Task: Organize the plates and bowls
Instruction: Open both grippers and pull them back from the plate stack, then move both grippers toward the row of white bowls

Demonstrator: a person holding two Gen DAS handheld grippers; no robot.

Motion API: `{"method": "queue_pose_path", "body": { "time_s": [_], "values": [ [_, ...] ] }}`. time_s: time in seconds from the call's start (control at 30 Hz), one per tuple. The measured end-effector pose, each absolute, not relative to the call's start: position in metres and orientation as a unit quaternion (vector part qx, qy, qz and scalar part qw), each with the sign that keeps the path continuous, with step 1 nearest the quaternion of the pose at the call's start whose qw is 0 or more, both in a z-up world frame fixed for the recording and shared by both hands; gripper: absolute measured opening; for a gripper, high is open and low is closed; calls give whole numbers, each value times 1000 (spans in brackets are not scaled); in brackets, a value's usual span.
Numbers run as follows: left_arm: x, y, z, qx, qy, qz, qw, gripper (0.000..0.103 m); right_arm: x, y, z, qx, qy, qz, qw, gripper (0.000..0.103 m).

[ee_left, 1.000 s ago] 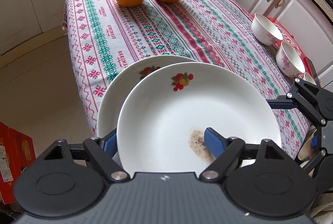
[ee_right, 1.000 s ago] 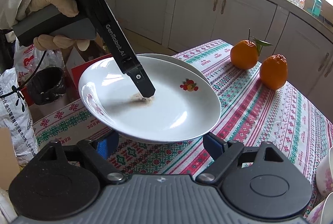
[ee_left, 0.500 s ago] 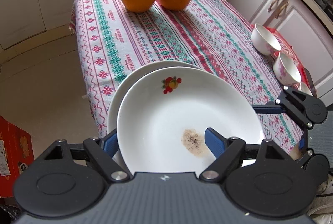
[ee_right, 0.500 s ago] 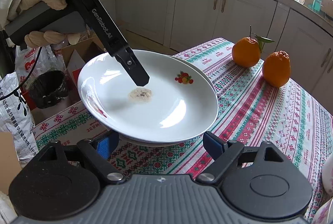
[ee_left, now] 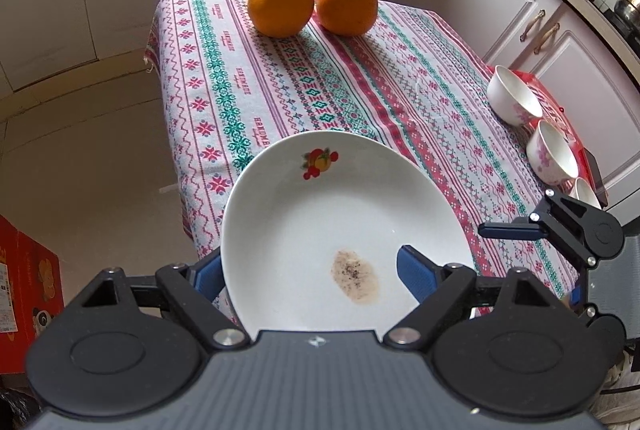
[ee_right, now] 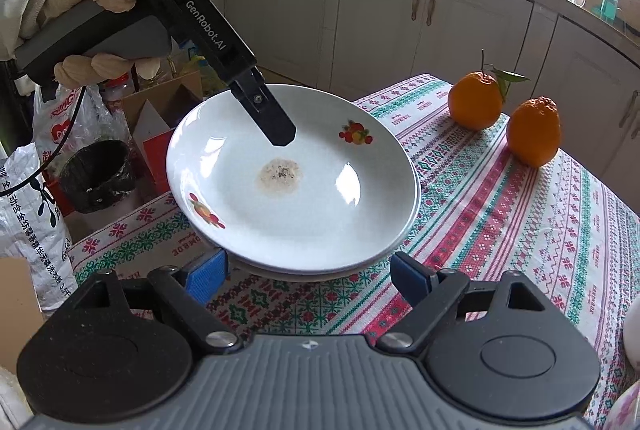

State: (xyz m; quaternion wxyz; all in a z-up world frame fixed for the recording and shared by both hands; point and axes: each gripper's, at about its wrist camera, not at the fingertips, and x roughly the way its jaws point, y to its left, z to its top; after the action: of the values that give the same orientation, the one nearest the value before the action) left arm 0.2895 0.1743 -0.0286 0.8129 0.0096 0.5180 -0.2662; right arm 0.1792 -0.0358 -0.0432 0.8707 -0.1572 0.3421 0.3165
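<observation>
A white plate with a fruit print and a brown stain sits stacked on a second white plate at the near corner of the table. My left gripper is open; one finger hovers above the plate's inside, the other lies below its rim. In the right wrist view the top plate lies just beyond my right gripper, which is open and empty. Three white bowls with pink flowers stand in a row at the table's right edge.
Two oranges sit at the far end of the patterned tablecloth. A black bin, bags and cardboard boxes stand on the floor beyond the table's left edge. Kitchen cabinets surround the table.
The top plate has come down onto the lower plate and now covers it. My left gripper has pulled back and its upper finger has lifted off the stain.
</observation>
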Motion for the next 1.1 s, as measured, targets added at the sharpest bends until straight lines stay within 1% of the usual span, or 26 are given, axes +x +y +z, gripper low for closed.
{"method": "queue_pose_path", "body": {
  "time_s": [0.13,0.27,0.5,0.6,0.7,0.93,1.03,1.1],
  "values": [
    [289,173,-28,14,517,-261,815,88,176,-39,-39,-152,338,315,874,92],
    [289,171,-27,41,515,-246,820,88,171,-43,-36,-153,331,308,878,96],
    [280,163,-15,49,486,-252,835,89,165,-55,-31,-148,327,294,886,100],
    [269,149,-7,71,464,-257,845,90,163,-65,-26,-143,326,278,892,103],
    [254,129,-2,97,441,-266,852,93,160,-77,-20,-138,322,261,899,103],
    [212,78,5,128,381,-295,867,93,137,-113,-8,-133,307,216,917,103],
    [192,56,5,129,359,-311,871,98,123,-136,-4,-131,302,193,925,103],
    [181,40,2,131,347,-320,872,99,113,-155,-3,-125,300,173,930,103]
  ]
}}
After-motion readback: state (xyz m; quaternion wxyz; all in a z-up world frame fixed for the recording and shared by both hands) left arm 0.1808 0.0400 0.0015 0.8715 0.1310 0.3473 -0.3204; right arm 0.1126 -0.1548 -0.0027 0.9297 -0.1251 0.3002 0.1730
